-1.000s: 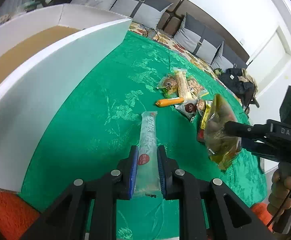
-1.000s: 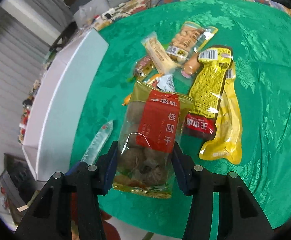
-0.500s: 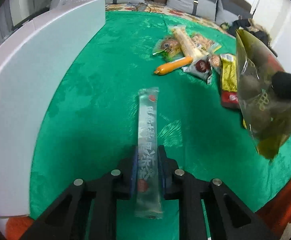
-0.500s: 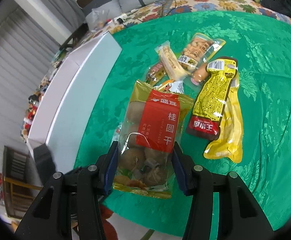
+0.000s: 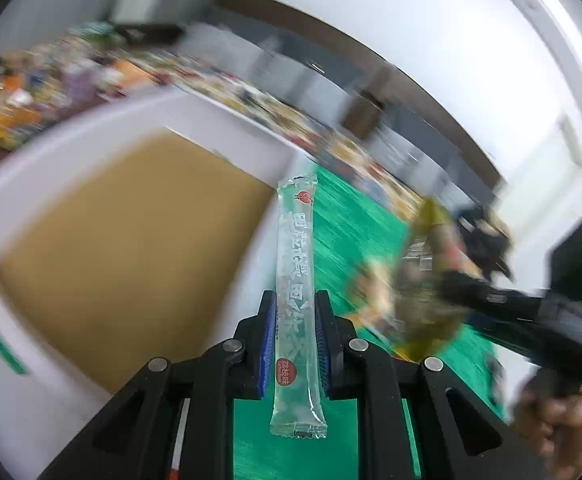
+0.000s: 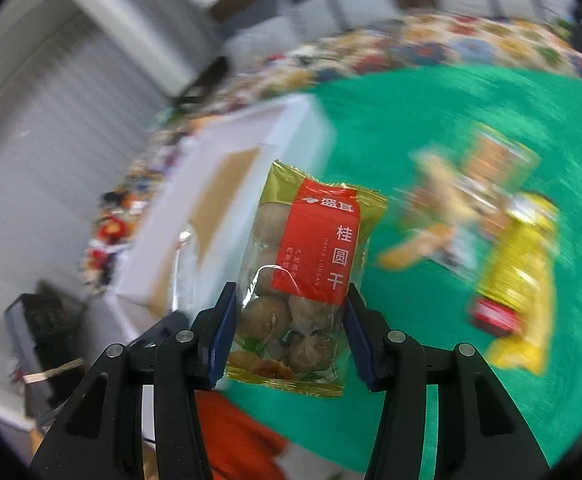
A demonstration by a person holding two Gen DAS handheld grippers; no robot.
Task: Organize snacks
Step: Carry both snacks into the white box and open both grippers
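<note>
The white box (image 5: 139, 148), with its brown cardboard floor, now fills the left half of the left wrist view, where half a second ago only its outer wall showed beside the green tablecloth (image 5: 355, 232); both views have swung from the cloth toward the box and are smeared with motion, so both snacks look to be on their way to it, lifted clear of the cloth. The leftover snack pile (image 6: 487, 236) lies blurred on the cloth, well apart from the box's near corner. The longan bag (image 6: 311, 272), gold with a red label, stands upright in the right gripper (image 6: 291, 332), whose jaws press on its lower sides, the box's open top beyond it. The clear jelly stick (image 5: 296, 304) is pinched near its lower end by the left gripper (image 5: 293, 336), jaws almost together, its tip over the box's near rim. Both grippers tilt downward; a hand (image 5: 559, 428) grips the right one's handle.
</note>
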